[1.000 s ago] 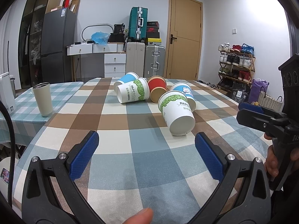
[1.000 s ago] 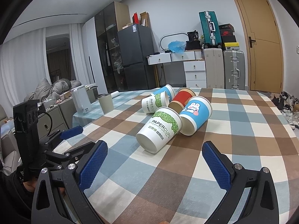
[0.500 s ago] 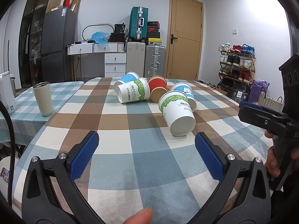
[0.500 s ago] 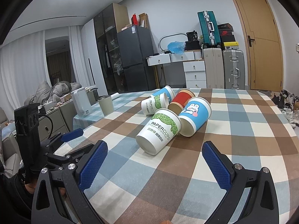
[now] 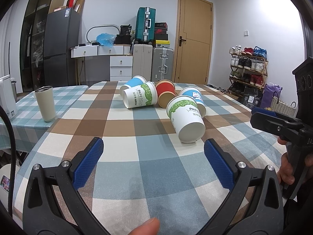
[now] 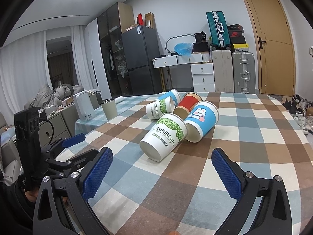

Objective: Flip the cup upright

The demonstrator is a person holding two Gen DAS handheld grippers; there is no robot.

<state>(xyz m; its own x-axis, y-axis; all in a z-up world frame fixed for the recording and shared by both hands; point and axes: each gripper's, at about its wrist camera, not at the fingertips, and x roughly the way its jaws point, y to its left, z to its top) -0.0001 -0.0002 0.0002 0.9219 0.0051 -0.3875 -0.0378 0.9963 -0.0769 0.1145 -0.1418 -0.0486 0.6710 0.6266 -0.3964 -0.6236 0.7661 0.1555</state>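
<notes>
Several paper cups lie on their sides on the checked tablecloth (image 5: pixel 121 156). The nearest is a white cup with green leaves (image 5: pixel 185 120), its base toward me; it also shows in the right wrist view (image 6: pixel 164 135). Behind it lie a blue rabbit cup (image 5: pixel 192 96), a red cup (image 5: pixel 166 94), a second white leaf cup (image 5: pixel 139 97) and a blue cup (image 5: pixel 130 83). My left gripper (image 5: pixel 153 161) is open and empty, short of the nearest cup. My right gripper (image 6: pixel 161 173) is open and empty, also just short of that cup (image 6: pixel 164 135).
A beige tumbler (image 5: pixel 46 103) stands upright on the side table at the left, near a white appliance (image 5: pixel 6 96). The other gripper shows at the right edge of the left wrist view (image 5: pixel 277 125). Suitcases, drawers and a shoe rack stand beyond the table.
Both grippers have crept slightly forward toward the nearest white leaf cup. The cups have not moved and both grippers stay open.
</notes>
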